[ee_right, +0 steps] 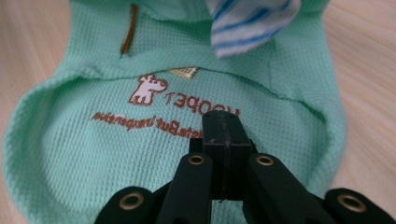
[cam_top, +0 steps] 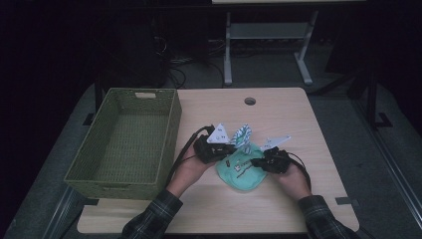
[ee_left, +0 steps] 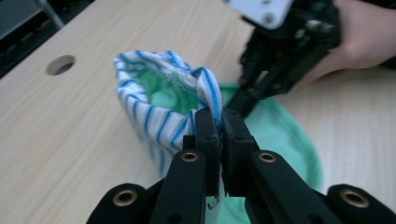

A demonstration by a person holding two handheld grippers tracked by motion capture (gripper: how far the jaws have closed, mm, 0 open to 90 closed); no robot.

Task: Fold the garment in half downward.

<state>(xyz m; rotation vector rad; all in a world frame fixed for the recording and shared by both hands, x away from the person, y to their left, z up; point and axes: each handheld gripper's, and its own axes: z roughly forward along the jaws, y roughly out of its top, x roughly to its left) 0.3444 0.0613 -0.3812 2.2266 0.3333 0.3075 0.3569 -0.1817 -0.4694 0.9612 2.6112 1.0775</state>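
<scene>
Beside the basket, the left gripper pinches the green garment's striped cuff; right gripper jaws closed, resting on the garment.

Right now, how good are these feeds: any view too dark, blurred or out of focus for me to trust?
High view: dim overall, surroundings nearly black, the green garment and wicker basket still readable. Left gripper view: well lit, striped hood fairly sharp, the right gripper beyond it soft. Right gripper view: bright, print legible though mirrored, far edges blurred.
</scene>
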